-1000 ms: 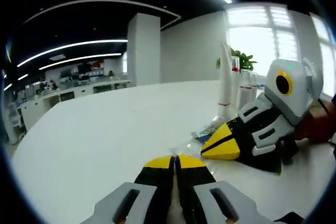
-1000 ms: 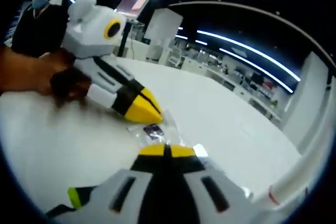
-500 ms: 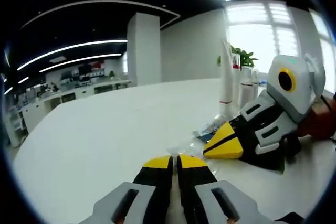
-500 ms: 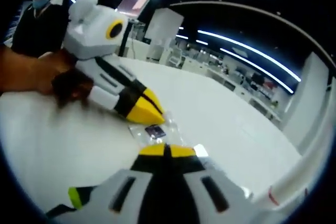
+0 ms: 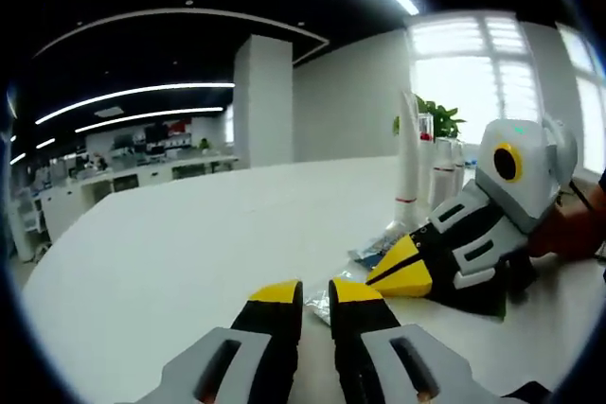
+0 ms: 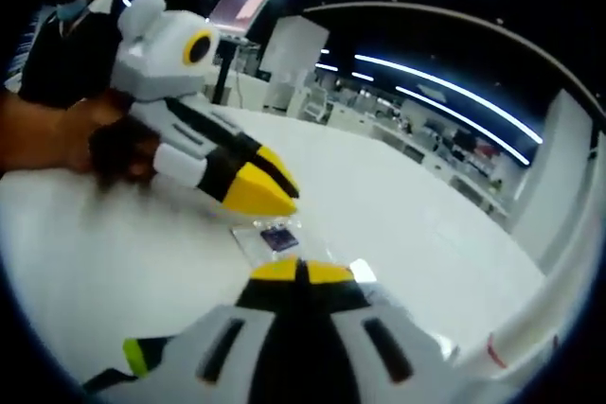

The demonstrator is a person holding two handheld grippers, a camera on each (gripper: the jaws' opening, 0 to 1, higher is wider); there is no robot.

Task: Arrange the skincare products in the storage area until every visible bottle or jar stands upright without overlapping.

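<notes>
A small clear sachet (image 6: 273, 237) with a dark label lies flat on the white table (image 5: 180, 234), between the two gripper tips. In the left gripper view its clear edge (image 5: 322, 304) shows just past my left gripper (image 5: 315, 292), whose jaws stand slightly open with nothing between them. My right gripper (image 5: 377, 281) comes in from the right, shut, its tip low at the sachet. In the right gripper view my right gripper (image 6: 298, 270) is shut just short of the sachet, and the left gripper (image 6: 284, 194) hovers beyond it. A tall white tube (image 5: 407, 158) stands upright behind, with white bottles (image 5: 442, 172) beside it.
A flat blue packet (image 5: 371, 251) lies near the foot of the tube. A plant (image 5: 437, 106) stands by the window behind the bottles. A person's hand (image 6: 57, 134) holds the left gripper. A white tube (image 6: 530, 324) rises at the right gripper view's lower right.
My left gripper's jaws have parted a little from shut, and it has lifted slightly off the sachet. The right gripper has stayed shut and nearly still.
</notes>
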